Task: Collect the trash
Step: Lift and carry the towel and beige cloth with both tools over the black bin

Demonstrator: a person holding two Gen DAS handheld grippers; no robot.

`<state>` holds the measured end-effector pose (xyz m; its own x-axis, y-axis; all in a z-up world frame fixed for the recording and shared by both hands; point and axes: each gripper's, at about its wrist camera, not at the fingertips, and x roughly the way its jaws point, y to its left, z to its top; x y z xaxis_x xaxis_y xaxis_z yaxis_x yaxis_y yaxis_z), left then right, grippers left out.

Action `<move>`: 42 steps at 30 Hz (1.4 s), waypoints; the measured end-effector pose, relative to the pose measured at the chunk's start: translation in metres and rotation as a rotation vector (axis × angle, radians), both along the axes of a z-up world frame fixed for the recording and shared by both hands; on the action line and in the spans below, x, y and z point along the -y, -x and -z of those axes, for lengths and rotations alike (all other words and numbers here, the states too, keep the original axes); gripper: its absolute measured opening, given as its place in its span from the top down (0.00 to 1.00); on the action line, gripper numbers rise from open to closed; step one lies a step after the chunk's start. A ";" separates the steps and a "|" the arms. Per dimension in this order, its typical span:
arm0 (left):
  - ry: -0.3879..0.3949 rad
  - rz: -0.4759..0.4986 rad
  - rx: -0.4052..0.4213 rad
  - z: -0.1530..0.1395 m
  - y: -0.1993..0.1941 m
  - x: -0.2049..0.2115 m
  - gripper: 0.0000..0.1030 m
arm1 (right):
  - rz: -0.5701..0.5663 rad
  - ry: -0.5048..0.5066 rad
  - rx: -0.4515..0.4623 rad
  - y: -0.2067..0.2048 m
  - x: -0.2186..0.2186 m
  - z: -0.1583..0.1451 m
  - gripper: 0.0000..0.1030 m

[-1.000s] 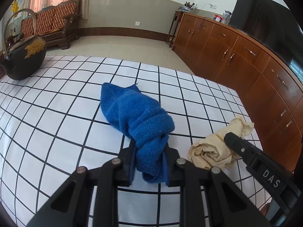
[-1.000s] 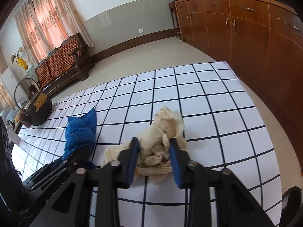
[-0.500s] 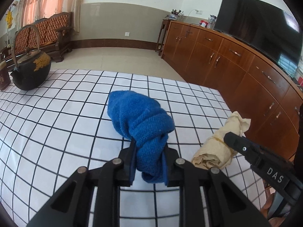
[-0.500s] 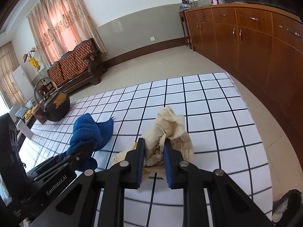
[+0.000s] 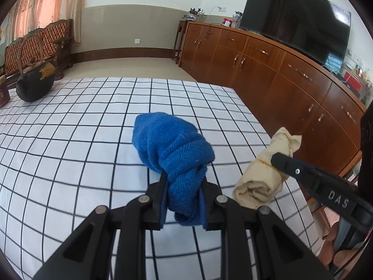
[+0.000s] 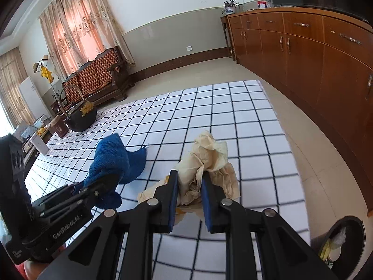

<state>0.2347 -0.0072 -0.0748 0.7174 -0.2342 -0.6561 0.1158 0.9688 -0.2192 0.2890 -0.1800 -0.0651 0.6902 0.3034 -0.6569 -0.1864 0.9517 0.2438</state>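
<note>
On the left, the blue cloth (image 5: 173,154) is clamped in the left gripper (image 5: 183,200), lifted slightly over the checked table (image 5: 70,154). To its right, the beige crumpled cloth (image 6: 207,168) is pinched by the right gripper (image 6: 189,200), held low and level. A carry to the bin (image 6: 345,242), near right on the floor, is judged next.

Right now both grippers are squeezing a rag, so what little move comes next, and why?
Probably swing the right gripper toward the bin on the floor at lower right. It is shut on the cream rag, and the bin, with trash inside, sits nearest that side. The left gripper, shut on the blue rag, could follow.
</note>
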 end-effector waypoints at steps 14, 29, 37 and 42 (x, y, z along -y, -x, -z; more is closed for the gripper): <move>-0.021 0.053 0.019 -0.006 0.040 0.028 0.78 | 0.014 -0.029 0.017 0.061 0.037 -0.003 0.80; -0.024 0.153 0.028 -0.014 0.060 0.077 0.78 | 0.099 -0.054 0.053 0.097 0.087 -0.011 0.80; -0.014 0.254 0.025 -0.016 0.068 0.126 0.78 | 0.212 -0.060 0.062 0.120 0.139 -0.012 0.80; -0.004 0.328 0.016 -0.016 0.071 0.161 0.78 | 0.296 -0.065 0.059 0.131 0.178 -0.010 0.80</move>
